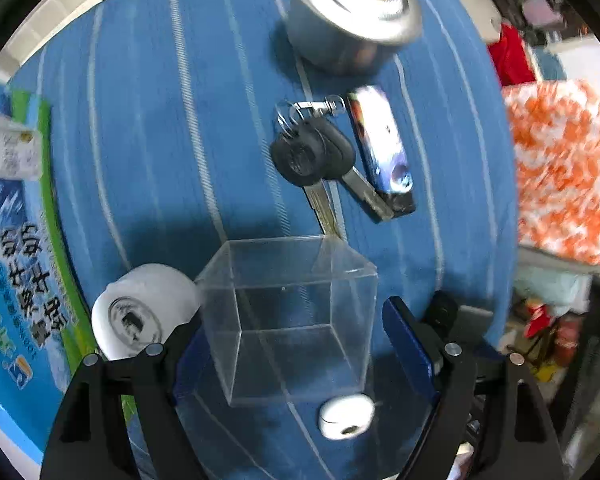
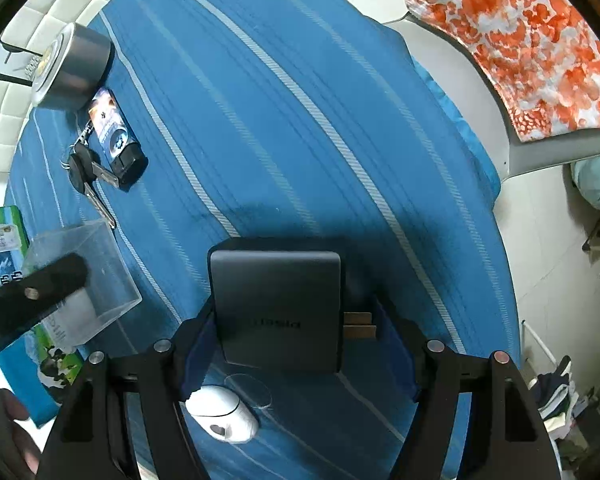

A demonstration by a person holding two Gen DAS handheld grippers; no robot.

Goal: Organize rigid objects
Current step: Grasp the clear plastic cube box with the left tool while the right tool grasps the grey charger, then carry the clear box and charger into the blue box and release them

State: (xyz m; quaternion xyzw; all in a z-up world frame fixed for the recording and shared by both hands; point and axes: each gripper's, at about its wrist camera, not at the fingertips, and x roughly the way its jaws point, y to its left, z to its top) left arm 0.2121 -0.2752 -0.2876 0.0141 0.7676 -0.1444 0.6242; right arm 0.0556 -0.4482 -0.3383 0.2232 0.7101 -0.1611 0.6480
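Here, the left gripper (image 1: 296,344) stands with its jaws apart around the clear plastic box (image 1: 288,316) on the blue striped cloth (image 1: 160,140), pads not pressing it, while the right gripper (image 2: 296,340) is clamped on the black charger (image 2: 278,308) just above that cloth.

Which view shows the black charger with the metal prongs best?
The right wrist view. The black charger fills the centre between the right gripper fingers, its printed face and both prongs sharp against the blue striped cloth. The left wrist view shows none of it.
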